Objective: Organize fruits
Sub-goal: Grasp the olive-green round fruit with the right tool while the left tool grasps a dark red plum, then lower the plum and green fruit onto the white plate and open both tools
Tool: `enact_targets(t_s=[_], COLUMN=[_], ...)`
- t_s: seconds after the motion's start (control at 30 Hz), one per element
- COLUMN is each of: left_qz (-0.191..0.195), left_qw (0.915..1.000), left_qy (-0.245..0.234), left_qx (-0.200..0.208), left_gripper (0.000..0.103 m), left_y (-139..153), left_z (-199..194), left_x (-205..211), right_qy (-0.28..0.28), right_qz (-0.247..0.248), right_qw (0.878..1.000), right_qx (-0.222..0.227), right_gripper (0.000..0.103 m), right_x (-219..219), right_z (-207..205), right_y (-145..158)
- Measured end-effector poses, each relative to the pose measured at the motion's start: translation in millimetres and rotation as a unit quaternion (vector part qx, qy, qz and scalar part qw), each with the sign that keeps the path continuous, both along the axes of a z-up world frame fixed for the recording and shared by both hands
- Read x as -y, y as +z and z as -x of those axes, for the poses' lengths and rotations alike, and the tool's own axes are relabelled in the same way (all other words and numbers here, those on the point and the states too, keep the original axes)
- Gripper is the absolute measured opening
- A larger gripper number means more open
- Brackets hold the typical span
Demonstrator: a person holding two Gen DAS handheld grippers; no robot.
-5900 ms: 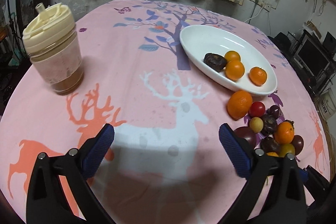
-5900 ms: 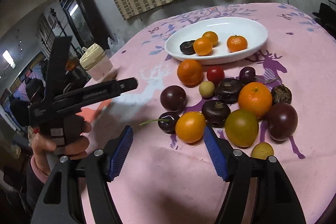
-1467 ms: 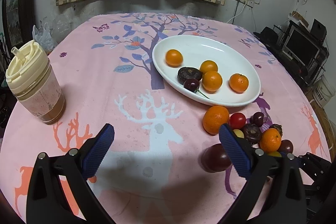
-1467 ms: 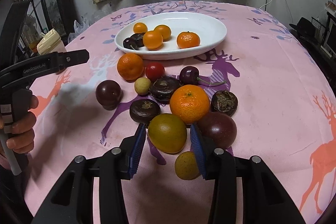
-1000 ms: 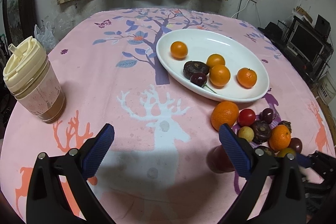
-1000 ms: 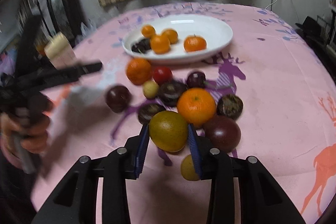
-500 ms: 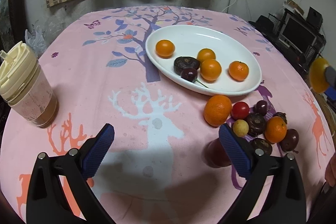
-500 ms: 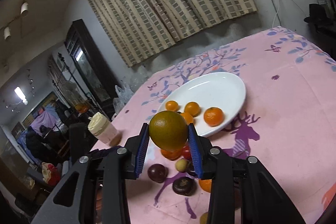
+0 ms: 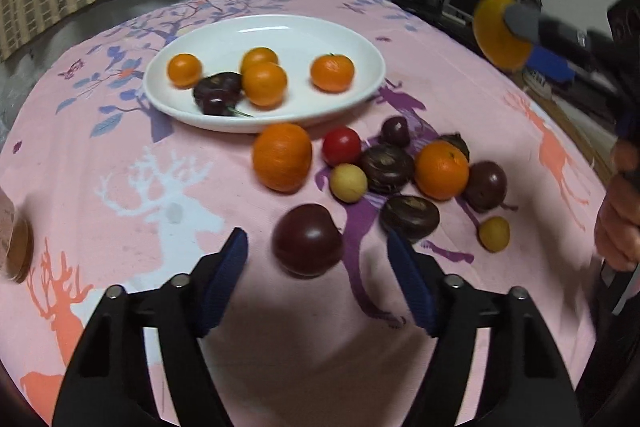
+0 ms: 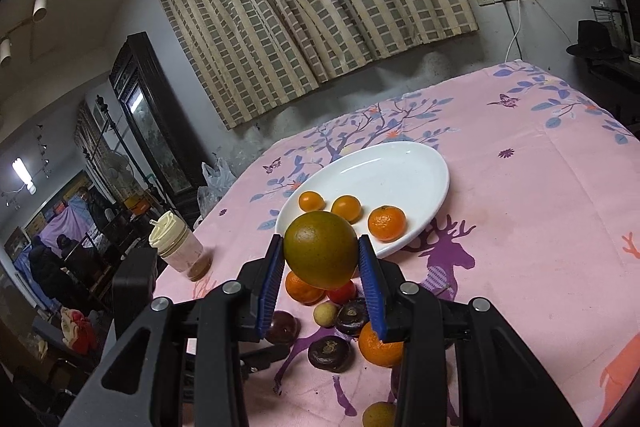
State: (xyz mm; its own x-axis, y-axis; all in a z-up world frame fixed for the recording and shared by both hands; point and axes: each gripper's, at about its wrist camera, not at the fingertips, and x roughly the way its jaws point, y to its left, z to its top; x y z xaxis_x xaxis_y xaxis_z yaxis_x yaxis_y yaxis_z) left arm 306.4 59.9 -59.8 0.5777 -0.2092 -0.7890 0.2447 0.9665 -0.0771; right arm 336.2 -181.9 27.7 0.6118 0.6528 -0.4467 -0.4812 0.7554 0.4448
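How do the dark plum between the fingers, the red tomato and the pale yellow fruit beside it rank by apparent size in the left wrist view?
1. Dark plum, though nearest the camera.
2. Red tomato and pale yellow fruit: too alike to rank.

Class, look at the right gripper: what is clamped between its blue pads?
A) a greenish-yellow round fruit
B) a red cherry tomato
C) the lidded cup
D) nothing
A: the right gripper holds the greenish-yellow fruit between its pads, lifted above the table's loose fruit.
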Motion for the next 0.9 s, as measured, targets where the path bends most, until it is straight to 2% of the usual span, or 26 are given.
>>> enact_targets(t_s=[0.1, 0.23, 0.3, 0.47, 0.53, 0.63, 0.77, 0.9], left_qz=[-0.015, -0.003, 0.007, -0.01, -0.014, -0.004, 0.003, 0.055], left_qw=[0.9998, 0.9997, 0.9997, 0.9997, 0.9996, 0.9997, 0.9996, 0.9972], left_qy=[0.005, 0.026, 0.023, 0.015, 0.017, 0.014, 0.026, 0.041], left_qx=[0.01, -0.001, -0.006, -0.013, -0.019, -0.02, -0.01, 0.031], left_gripper=[0.066, 0.053, 0.052, 0.052, 0.046, 0.04, 0.04, 0.04], left_y=[-0.1, -4.1, -5.3, -12.1, -15.8, -15.0, -8.5, 22.3], left_z=[1.1, -5.8, -7.2, -9.1, -11.3, -11.2, -7.8, -8.8], left_x=[2.0, -8.6, -11.0, -3.6, -2.9, -4.2, -6.7, -20.2], right_qy=[-0.001, 0.001, 0.001, 0.001, -0.001, -0.001, -0.001, 0.005], right_qz=[0.002, 0.003, 0.004, 0.01, 0.018, 0.023, 0.038, 0.04], right_qw=[1.0, 1.0, 1.0, 1.0, 1.0, 1.0, 0.999, 0.999], right_qx=[0.0, -0.003, -0.003, -0.003, -0.001, -0.003, -0.007, -0.008], right_gripper=[0.037, 0.037, 0.037, 0.037, 0.037, 0.037, 0.037, 0.037], right_x=[0.0, -0.2, -0.4, -1.4, -2.6, -4.1, -6.8, -13.6], right_z=[-0.3, -0.2, 0.3, 0.8, 1.4, 0.7, -1.1, -8.2], right_y=[0.2, 0.4, 0.9, 0.4, -0.5, -2.9, -9.7, -9.9])
